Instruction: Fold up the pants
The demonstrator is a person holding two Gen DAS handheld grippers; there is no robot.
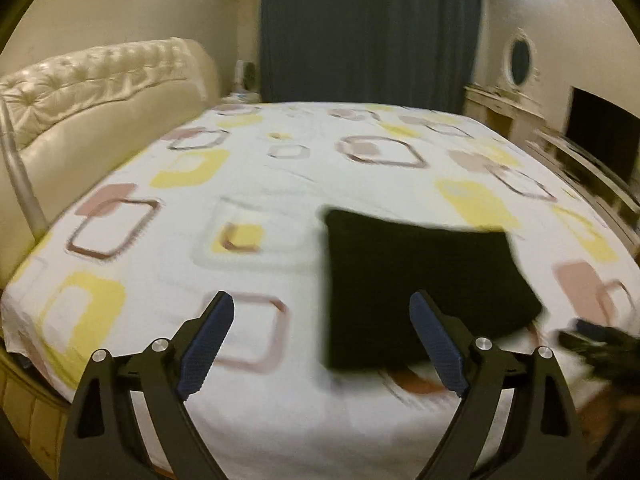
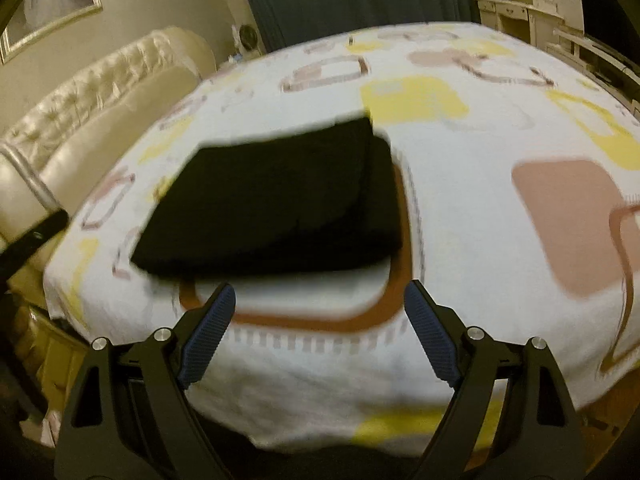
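A bedroom is shown, with a patterned bedsheet [image 1: 280, 168] as work surface. Nearest, the left gripper [image 1: 320, 340] and right gripper [image 2: 318, 330] are held with jaws spread wide, nothing grasped. Just beyond them, untouched, the black pants [image 2: 276, 204] are seen as a compact folded rectangle; folding is judged essentially complete. A headboard [image 1: 100, 80] and curtain [image 1: 368, 28] lie farthest.

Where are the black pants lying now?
The folded black pants lie on the patterned bed sheet near its front edge, ahead of both open grippers, untouched.
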